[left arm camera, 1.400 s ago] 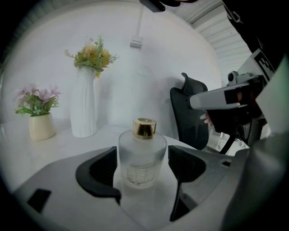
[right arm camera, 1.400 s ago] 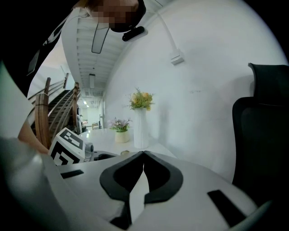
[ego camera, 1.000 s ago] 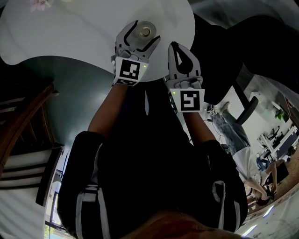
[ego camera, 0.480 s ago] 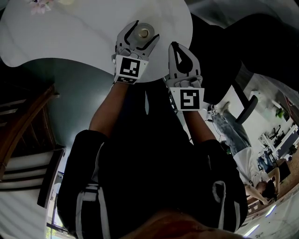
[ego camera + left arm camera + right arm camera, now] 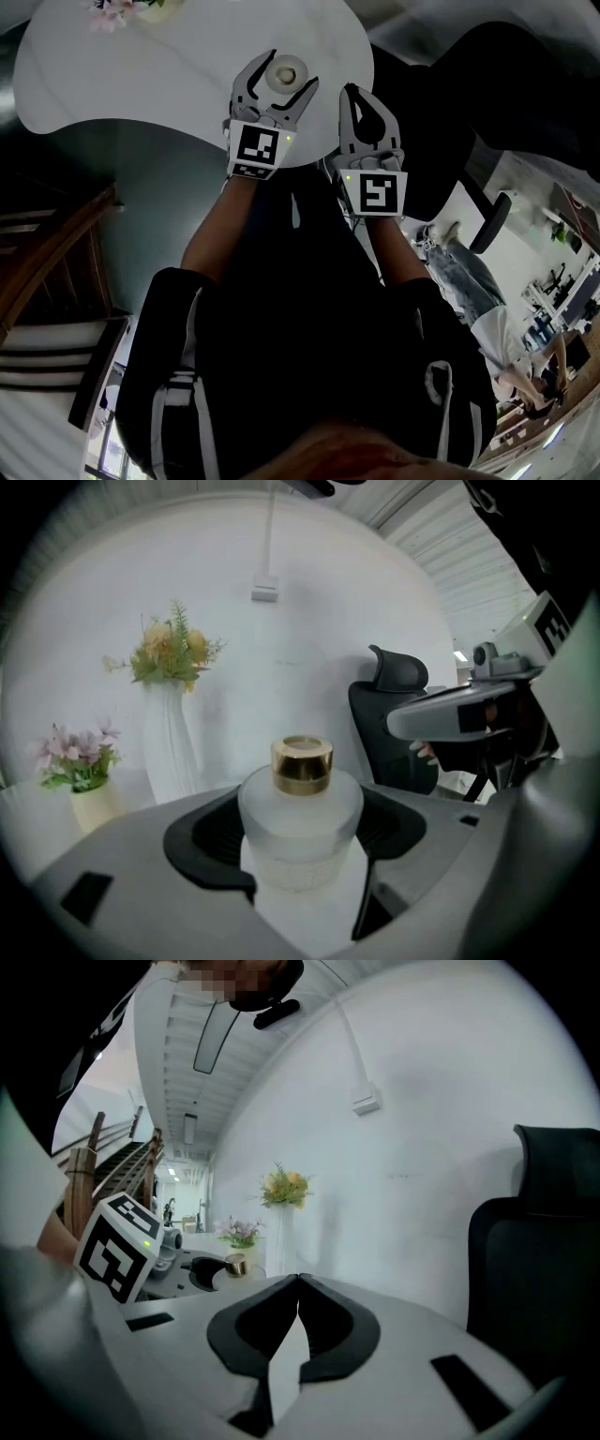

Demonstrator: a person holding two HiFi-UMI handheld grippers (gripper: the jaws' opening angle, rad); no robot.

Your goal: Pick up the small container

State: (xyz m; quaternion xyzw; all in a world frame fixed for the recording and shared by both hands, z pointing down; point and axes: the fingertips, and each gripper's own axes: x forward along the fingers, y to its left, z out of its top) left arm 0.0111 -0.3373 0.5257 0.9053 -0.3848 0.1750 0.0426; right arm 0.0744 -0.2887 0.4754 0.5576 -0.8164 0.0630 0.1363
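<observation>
The small container (image 5: 284, 70) is a frosted white bottle with a gold cap, near the front edge of the white round table (image 5: 141, 75). My left gripper (image 5: 293, 67) is shut on it, a curved pad on each side. In the left gripper view the container (image 5: 300, 822) fills the space between the jaws of that gripper (image 5: 300, 808), and both black pads touch its sides. Whether it rests on the table I cannot tell. My right gripper (image 5: 352, 91) hovers just right of the left one at the table's edge, shut and empty; in its own view this gripper (image 5: 298, 1281) shows its tips meeting.
A tall white vase of yellow flowers (image 5: 171, 733) and a small pot of pink flowers (image 5: 82, 780) stand at the table's far side. A black office chair (image 5: 394, 714) sits beyond the table to the right. Wooden chair slats (image 5: 47, 244) are at the left.
The head view has shifted, so the table sits lower and further right and the pink flowers come into sight at the top. Both grippers keep their poses and the left jaws stay on the container.
</observation>
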